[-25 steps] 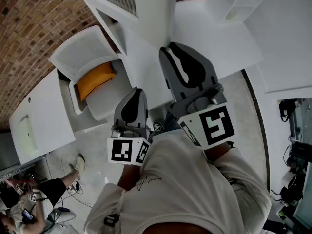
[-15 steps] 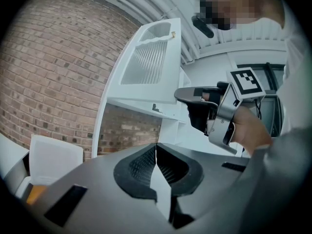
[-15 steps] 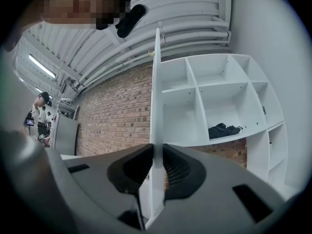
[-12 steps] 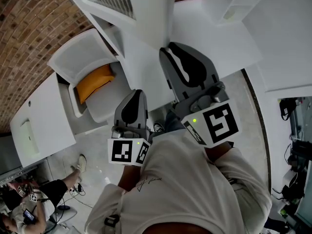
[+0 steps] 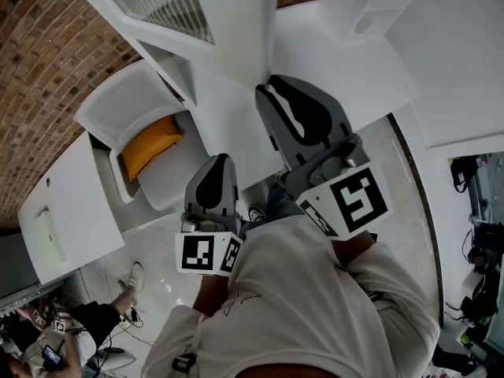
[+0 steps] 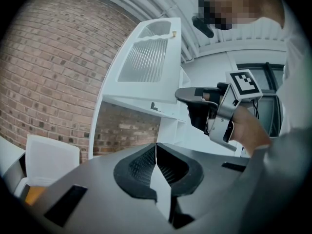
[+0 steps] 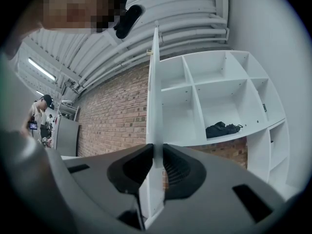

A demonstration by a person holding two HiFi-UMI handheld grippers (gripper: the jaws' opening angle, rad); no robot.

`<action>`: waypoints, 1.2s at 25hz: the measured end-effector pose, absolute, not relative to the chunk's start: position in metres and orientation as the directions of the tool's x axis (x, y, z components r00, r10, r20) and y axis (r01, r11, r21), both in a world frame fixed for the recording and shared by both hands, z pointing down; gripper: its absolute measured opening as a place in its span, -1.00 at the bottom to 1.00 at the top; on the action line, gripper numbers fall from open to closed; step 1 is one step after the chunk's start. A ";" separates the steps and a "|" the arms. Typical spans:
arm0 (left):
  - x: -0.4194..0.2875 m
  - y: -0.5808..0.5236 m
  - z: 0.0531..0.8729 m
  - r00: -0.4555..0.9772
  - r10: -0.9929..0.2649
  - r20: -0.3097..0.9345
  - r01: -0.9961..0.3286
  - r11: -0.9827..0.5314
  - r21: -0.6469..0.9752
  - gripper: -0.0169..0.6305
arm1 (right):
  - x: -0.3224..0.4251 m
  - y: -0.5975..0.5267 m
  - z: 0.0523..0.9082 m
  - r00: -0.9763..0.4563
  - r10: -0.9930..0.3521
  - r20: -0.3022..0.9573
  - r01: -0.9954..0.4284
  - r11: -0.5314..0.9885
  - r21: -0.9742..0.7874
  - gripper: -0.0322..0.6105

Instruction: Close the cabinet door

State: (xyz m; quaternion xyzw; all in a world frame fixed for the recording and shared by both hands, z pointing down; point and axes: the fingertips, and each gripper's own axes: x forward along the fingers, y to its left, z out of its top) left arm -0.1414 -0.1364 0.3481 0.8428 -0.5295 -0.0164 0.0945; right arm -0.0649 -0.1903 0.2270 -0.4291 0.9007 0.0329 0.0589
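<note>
Holds the left gripper (image 6: 156, 165) close in, jaws pressed together and empty. Clamps the right gripper (image 7: 155, 160) on the edge of the white cabinet door (image 7: 155, 91), standing open just ahead. Beyond, open white shelves (image 7: 220, 89) with a dark bundle (image 7: 222, 129) in one compartment, against a brick wall (image 7: 117, 116).

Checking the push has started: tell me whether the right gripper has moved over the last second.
Yes, slightly: the right gripper, by its marker cube, has edged toward the dark floor strip.
</note>
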 end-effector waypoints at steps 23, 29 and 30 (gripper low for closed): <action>-0.111 -0.176 0.320 0.477 -0.877 0.063 -0.874 -0.466 0.137 -0.90 | -0.039 -0.231 0.226 -0.675 -0.729 -0.113 -0.734 0.679 -0.004 -0.68; -0.105 -0.186 0.317 0.477 -0.877 0.059 -0.875 -0.467 0.129 -0.90 | -0.031 -0.245 0.226 -0.674 -0.728 -0.124 -0.733 0.680 -0.008 -0.68; -0.105 -0.188 0.318 0.474 -0.878 0.060 -0.876 -0.464 0.132 -0.90 | -0.031 -0.247 0.225 -0.676 -0.726 -0.126 -0.732 0.682 -0.007 -0.68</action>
